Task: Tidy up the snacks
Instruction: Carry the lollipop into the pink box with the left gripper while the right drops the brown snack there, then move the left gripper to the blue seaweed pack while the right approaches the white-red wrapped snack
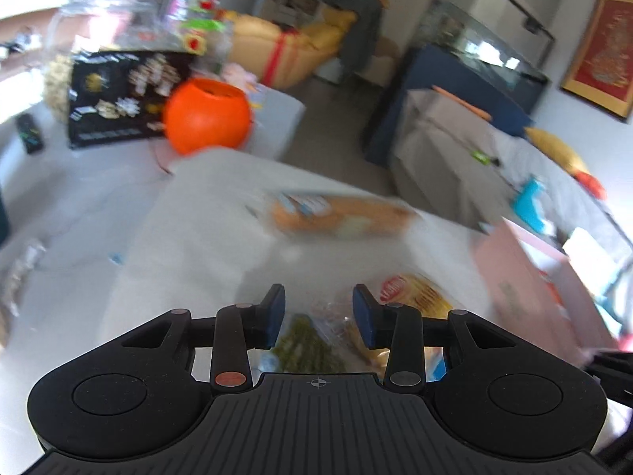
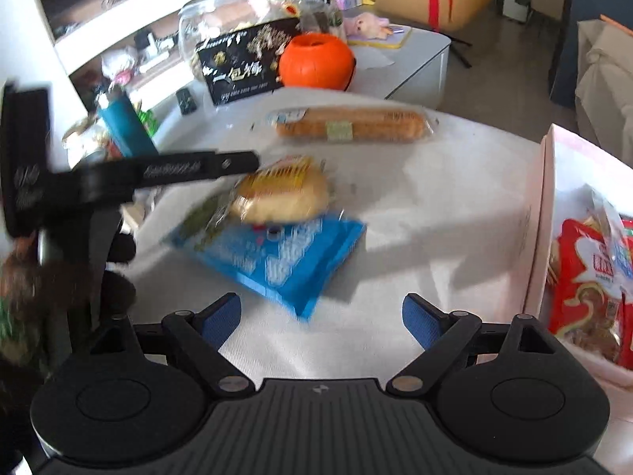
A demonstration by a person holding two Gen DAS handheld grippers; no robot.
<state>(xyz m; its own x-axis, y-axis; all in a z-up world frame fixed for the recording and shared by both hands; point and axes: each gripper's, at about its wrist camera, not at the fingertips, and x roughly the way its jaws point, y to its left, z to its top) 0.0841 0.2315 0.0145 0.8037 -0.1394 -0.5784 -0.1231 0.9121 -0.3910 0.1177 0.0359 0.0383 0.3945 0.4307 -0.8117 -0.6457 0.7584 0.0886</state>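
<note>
Reaching for the loose snacks – nothing picked up yet.
Both the left gripper (image 1: 318, 310) and right gripper (image 2: 321, 318) hang empty, jaws apart, above the blue packet (image 2: 277, 255) on the table (image 2: 455, 206); next, close on one for the pink box (image 2: 544, 213).

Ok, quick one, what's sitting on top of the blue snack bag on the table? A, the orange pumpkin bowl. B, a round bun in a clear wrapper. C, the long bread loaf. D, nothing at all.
B: in the right wrist view the bun lies overlapping the far edge of the blue bag, while the long loaf and the pumpkin bowl sit farther back, apart from it.
</note>
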